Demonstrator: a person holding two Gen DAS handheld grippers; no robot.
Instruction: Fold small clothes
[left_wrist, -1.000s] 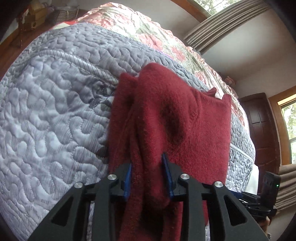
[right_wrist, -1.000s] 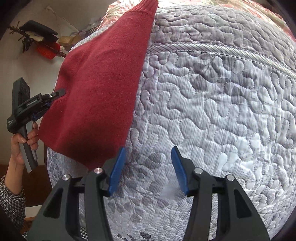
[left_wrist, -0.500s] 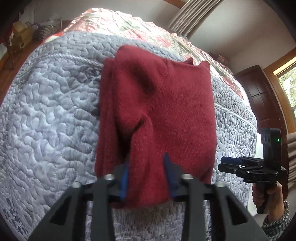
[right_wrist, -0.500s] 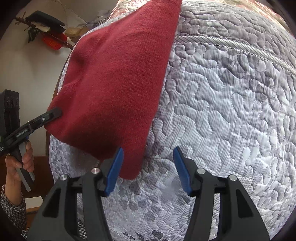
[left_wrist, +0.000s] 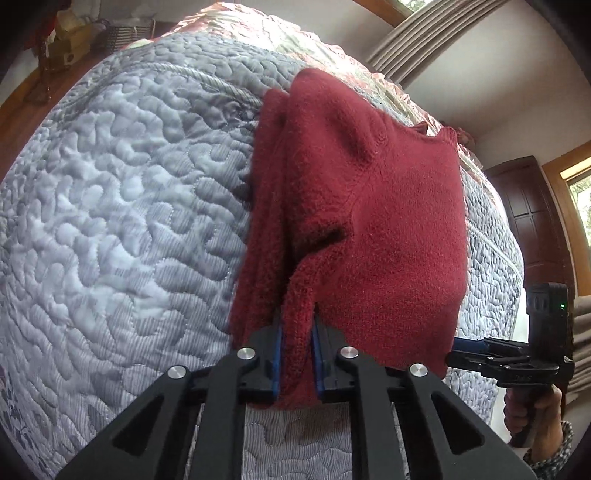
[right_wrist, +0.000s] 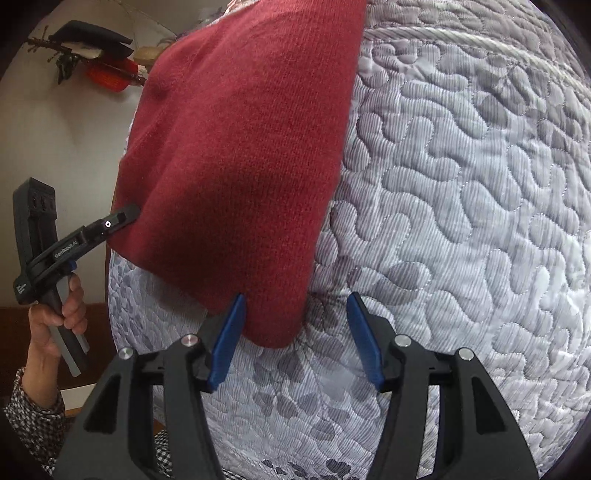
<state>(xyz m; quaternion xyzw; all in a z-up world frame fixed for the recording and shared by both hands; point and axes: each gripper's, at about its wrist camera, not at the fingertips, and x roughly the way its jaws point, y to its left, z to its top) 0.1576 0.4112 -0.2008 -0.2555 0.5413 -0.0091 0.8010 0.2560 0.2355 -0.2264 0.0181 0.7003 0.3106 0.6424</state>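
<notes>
Sweater (left_wrist: 391, 221): dark red knit, folded lengthwise, flat on the bed, long axis running from near edge to far; neckline notch at the far end; left side bunched in thick layers with a raised ridge and a dark fold hollow.
Sweater, right wrist view (right_wrist: 240, 158): smooth red panel from top centre down to a rounded near corner; that corner lying between the blue pads of the right gripper.
Left gripper (left_wrist: 295, 358): closed tight on the near left hem, a narrow tongue of knit pinched between the blue pads (left_wrist: 276, 360); hem lifted slightly off the quilt there.
Left gripper, right wrist view (right_wrist: 123, 218): black fingertip pressed into the sweater's left edge, held by a hand (right_wrist: 55, 317) with a checked cuff.
Right gripper (right_wrist: 295, 332): jaws spread wide, holding nothing; left pad (right_wrist: 227, 339) just at the corner's edge, contact unclear; right pad apart from the cloth, over bare quilt.
Right gripper, left wrist view (left_wrist: 469, 350): low at the sweater's near right corner, tips next to the hem; hand (left_wrist: 532, 413) on its grip.
Quilt (left_wrist: 110, 221): pale grey, meander stitching, covering the bed; floral bedspread (left_wrist: 258, 33) beyond it at the far end.
Surroundings: curtain (left_wrist: 417, 40) far right, dark wooden door (left_wrist: 532, 214) right, white wall (right_wrist: 66, 140) left in the right wrist view.
</notes>
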